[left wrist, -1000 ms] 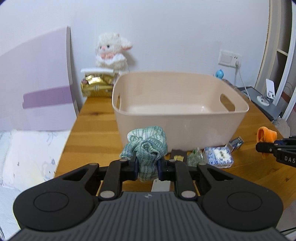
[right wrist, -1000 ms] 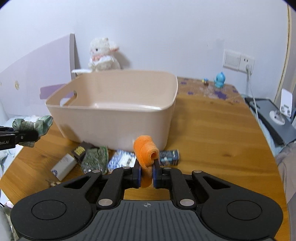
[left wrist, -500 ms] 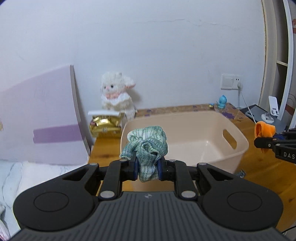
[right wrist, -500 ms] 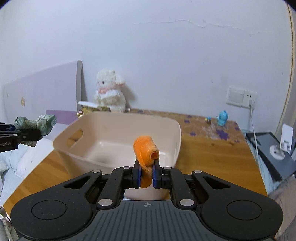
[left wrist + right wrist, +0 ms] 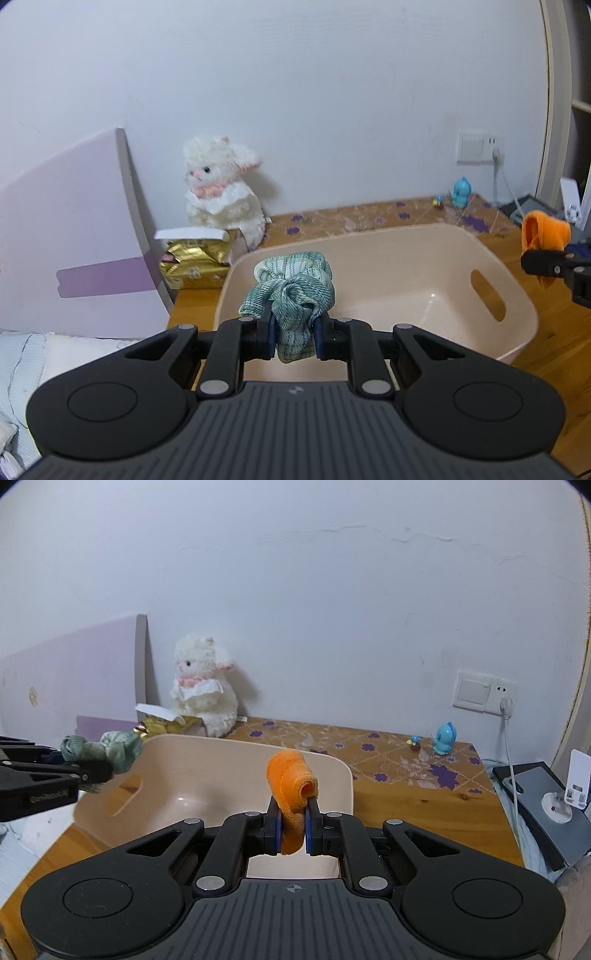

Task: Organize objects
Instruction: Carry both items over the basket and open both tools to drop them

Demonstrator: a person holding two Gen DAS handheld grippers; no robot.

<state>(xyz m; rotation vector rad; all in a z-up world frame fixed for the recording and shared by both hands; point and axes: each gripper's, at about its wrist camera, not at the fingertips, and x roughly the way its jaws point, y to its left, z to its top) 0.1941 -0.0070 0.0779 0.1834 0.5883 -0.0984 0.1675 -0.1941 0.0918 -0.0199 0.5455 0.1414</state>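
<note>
My left gripper [image 5: 294,338] is shut on a bunched green checked cloth [image 5: 291,288], held over the near left rim of the beige plastic basket [image 5: 517,306]. In the right wrist view that cloth [image 5: 110,751] hangs at the basket's left end. My right gripper [image 5: 291,829] is shut on a rolled orange cloth [image 5: 291,779], above the near edge of the basket [image 5: 343,771]. From the left wrist view the orange cloth [image 5: 543,230] shows at the far right. Nothing lies inside the basket.
The basket stands on a wooden table [image 5: 461,834]. A white plush lamb [image 5: 221,192] and a gold packet [image 5: 192,266] sit at the back left beside a lilac board [image 5: 74,240]. A blue figurine [image 5: 445,738], wall socket with cable [image 5: 484,696] and dark device [image 5: 543,805] are at right.
Both grippers have risen from table height with their cloths and now hang above the basket rim. The small packets on the table in front of the basket have dropped out of view.
</note>
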